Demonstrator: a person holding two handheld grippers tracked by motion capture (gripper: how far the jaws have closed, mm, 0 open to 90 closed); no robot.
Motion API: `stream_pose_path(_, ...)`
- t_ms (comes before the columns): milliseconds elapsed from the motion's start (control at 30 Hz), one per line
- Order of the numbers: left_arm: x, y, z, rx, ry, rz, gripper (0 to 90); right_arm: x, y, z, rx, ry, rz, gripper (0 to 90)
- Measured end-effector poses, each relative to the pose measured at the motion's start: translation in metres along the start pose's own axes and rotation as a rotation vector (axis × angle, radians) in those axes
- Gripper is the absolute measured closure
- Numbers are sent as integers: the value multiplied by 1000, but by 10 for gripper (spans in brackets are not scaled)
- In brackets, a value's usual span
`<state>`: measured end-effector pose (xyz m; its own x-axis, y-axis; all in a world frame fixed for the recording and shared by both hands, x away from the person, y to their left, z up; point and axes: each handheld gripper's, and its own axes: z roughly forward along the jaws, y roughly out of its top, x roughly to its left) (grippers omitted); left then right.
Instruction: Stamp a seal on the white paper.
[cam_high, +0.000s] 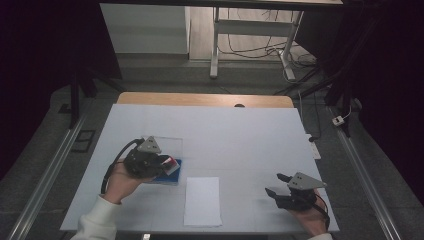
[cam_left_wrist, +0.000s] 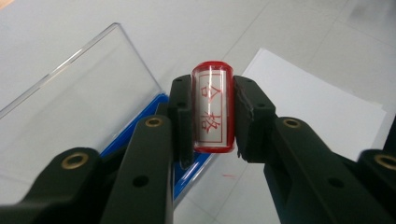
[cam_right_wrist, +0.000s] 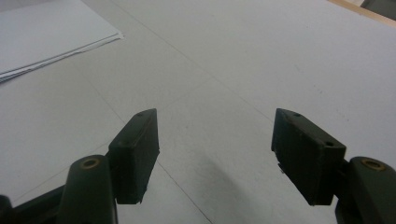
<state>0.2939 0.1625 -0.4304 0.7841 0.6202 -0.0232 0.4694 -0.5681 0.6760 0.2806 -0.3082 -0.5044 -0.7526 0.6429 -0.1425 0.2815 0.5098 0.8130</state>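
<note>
In my left gripper (cam_left_wrist: 212, 116) I have a small stamp (cam_left_wrist: 212, 112) clamped between the two black pads, one pad pressing on each of its long sides. In the left gripper view its face points at the camera: a rounded, clear-bodied oblong with a red rim and red characters on a white label, standing lengthwise between the jaws and held off the table. Just behind and below it I see the blue tray of an open case (cam_left_wrist: 140, 126), with its clear lid (cam_left_wrist: 79, 102) swung up and leaning away to the left of that view. From the high view my left gripper (cam_high: 170, 164) sits over the blue base of the case (cam_high: 170, 177), at the left front part of the table, with the transparent lid (cam_high: 167, 145) beyond it and my left hand (cam_high: 120, 180) wrapped around the gripper body. Immediately to the right of the case lies a white sheet of paper (cam_high: 202, 200), its long side running toward me; in the left gripper view the same paper (cam_left_wrist: 317, 102) spreads out behind the right jaw. My right gripper (cam_high: 280, 184) is released, jaws spread wide with nothing between them, low over the bare white table cover (cam_high: 240, 135) at the front right, well apart from the paper. In the right gripper view the stack's corner (cam_right_wrist: 51, 32) shows at the upper left.
</note>
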Motion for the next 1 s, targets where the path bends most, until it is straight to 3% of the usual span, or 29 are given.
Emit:
stream_pose_path(467, -17, 9, 8, -9, -68, 41, 702, 0, 0, 0, 1, 1, -1, 316)
stream_pose_path(1000, -38, 18, 21, 18, -130, 103, 702, 1, 0, 0, 1, 1, -1, 316)
